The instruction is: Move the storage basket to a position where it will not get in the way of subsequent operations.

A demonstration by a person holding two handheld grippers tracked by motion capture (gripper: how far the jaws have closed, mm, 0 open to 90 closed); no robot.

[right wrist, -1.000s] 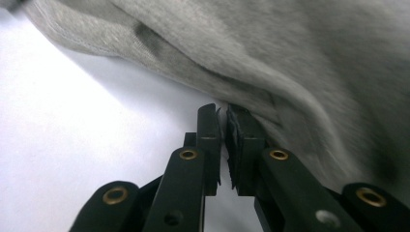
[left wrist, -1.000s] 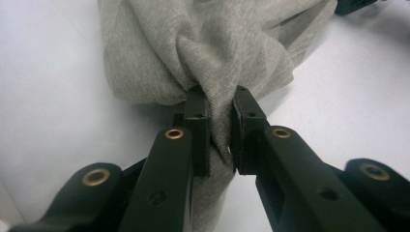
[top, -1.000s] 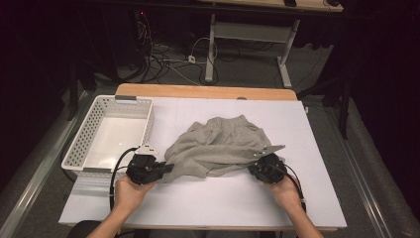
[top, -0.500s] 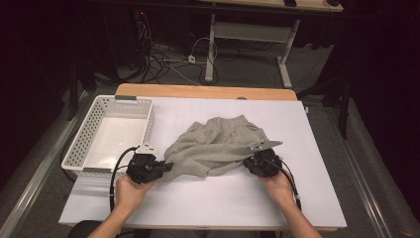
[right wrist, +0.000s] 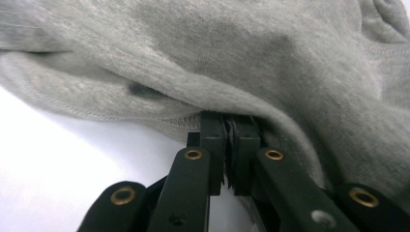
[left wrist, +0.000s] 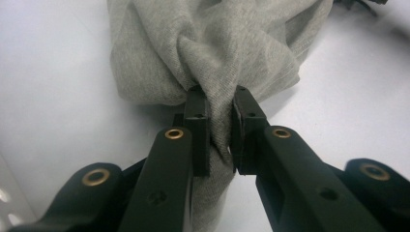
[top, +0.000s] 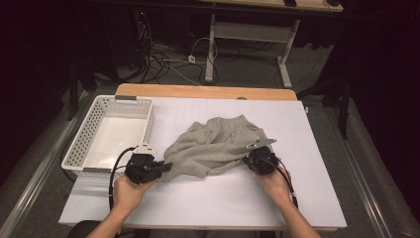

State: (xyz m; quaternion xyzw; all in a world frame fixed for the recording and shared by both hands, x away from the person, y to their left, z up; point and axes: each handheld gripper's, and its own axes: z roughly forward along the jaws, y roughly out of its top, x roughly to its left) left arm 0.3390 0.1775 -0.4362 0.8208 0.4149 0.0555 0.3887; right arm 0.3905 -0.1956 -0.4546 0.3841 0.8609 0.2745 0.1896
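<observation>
Grey garment point(top: 218, 146), a crumpled knit piece, lies in the middle of the white table point(top: 208, 203) with both near corners now gripped: the left gripper point(left wrist: 220, 121) pinches a bunched fold between nearly closed jaws, and the right gripper point(right wrist: 230, 126), whose jaws have just been closing, is clamped tight on the hemmed edge. Judging by that, the grasping step looks done, and the next move likely calls for lifting and drawing the two holds apart evenly so the cloth spreads without slipping; farther off to the left stands the white perforated basket point(top: 86, 136)
</observation>
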